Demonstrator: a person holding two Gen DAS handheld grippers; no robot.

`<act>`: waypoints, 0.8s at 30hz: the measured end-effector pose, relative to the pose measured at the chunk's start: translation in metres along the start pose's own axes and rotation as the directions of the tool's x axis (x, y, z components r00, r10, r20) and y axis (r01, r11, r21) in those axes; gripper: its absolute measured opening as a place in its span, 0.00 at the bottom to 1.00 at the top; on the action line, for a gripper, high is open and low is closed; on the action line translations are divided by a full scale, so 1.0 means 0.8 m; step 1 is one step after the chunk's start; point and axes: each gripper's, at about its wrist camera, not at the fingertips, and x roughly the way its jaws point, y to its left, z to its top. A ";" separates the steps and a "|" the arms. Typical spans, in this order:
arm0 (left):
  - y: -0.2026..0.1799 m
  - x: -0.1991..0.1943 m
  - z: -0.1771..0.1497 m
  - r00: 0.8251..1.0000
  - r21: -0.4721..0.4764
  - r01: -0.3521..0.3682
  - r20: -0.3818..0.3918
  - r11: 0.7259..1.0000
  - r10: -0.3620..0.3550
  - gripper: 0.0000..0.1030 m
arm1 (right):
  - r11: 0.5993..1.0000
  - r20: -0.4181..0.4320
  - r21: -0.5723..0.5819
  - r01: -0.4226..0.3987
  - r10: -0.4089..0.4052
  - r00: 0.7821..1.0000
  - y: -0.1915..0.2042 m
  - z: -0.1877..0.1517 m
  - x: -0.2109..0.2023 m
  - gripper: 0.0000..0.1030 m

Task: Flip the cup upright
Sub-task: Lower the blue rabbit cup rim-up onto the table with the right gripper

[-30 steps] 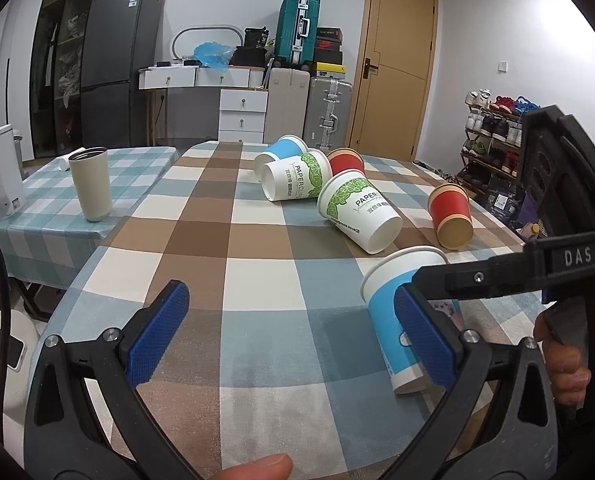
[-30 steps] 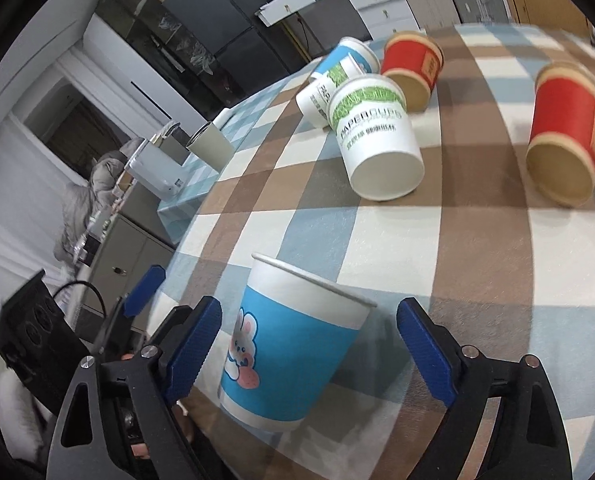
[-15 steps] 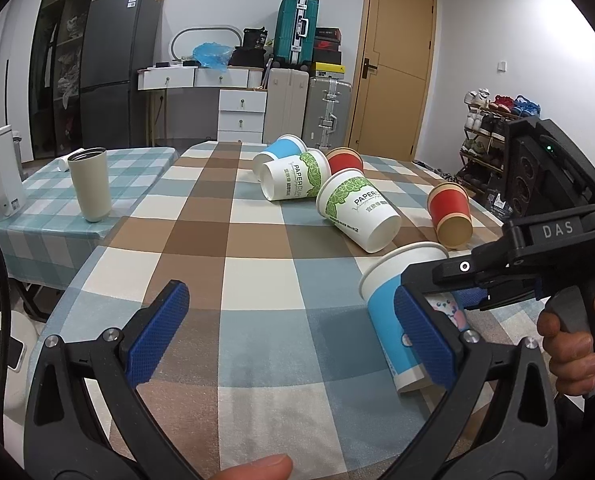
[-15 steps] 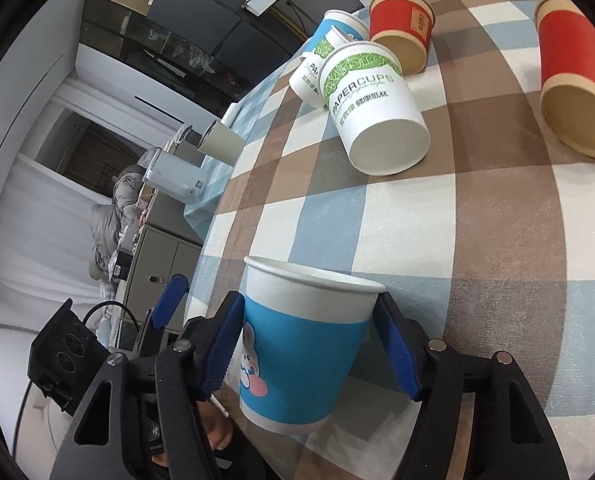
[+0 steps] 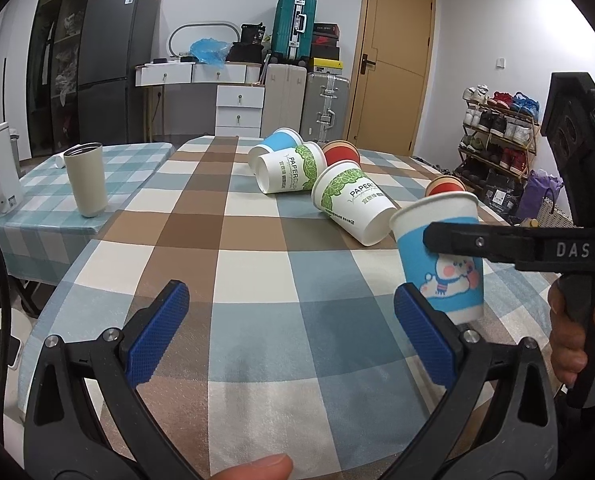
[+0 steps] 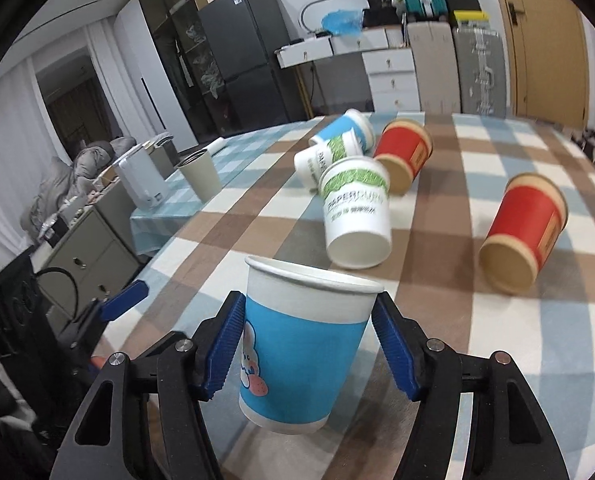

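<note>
A blue paper cup (image 6: pixel 301 354) printed with a cartoon rabbit sits clamped between the blue pads (image 6: pixel 222 350) of the right gripper (image 6: pixel 307 344) at lower centre of the right wrist view, mouth up, its long axis close to vertical with a slight tilt, its base just above the checked tablecloth (image 6: pixel 497 344). In the left wrist view the same cup appears at right of frame (image 5: pixel 443 260), crossed by a black finger of the right gripper. The left gripper (image 5: pixel 289 336) hangs over the cloth in the lower frame, its jaws spread wide with nothing between them. Behind, toward upper centre, a white cup marked "PAPER CUPS" (image 6: pixel 357 216) and two red cups (image 6: pixel 523 232) lie on their sides.
</note>
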 end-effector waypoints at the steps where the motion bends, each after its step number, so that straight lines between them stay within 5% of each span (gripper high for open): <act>1: 0.000 0.000 0.000 1.000 0.000 -0.001 0.001 1.000 0.001 0.99 | 1.000 0.007 -0.008 0.012 -0.012 1.000 0.001 0.001 0.002 0.64; 13: -0.004 0.004 -0.004 1.000 0.004 0.002 -0.005 1.000 -0.002 0.99 | 0.982 0.080 -0.108 0.155 -0.147 0.986 0.014 0.007 0.017 0.64; 24: -0.005 0.004 -0.004 1.000 0.003 0.001 -0.004 1.000 -0.001 0.99 | 0.978 0.078 -0.154 0.139 -0.128 0.989 0.018 -0.009 0.002 0.63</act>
